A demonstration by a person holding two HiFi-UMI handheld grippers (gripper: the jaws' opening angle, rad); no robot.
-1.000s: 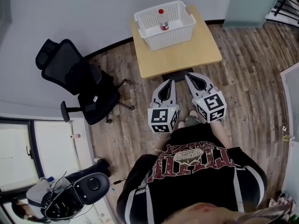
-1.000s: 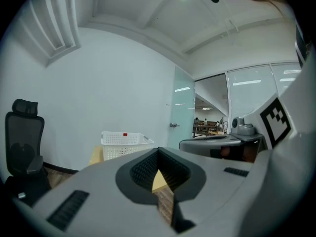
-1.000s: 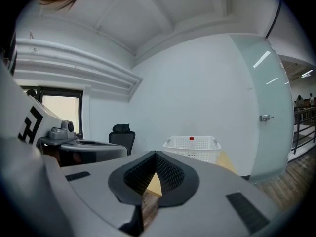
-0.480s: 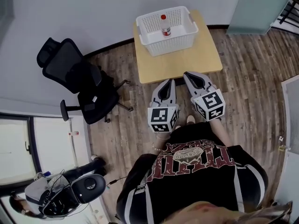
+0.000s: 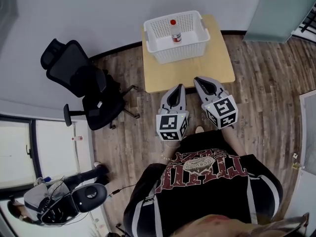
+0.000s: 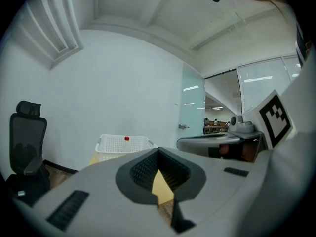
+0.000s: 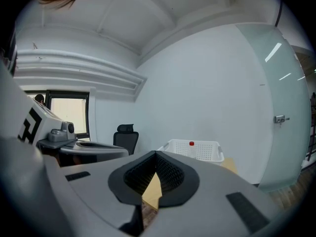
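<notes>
I have both tongs closed and empty: in the left gripper view and the right gripper view alike the jaw tips meet, and only tabletop shows through the opening behind them. In the head view the left gripper and the right gripper sit side by side at mid-frame. Their tips are at the near edge of the small table and grip nothing. The bottle with the red cap seems to stand upright inside the white basket, upper middle of the frame, well apart from both tips. As I judge it, the basket's near wall bars a level reach. I would come in from above, part the jaws before descending, and take the bottle's body below the cap so it cannot tip. The office chair stands at the left of the frame, well apart from the table.
</notes>
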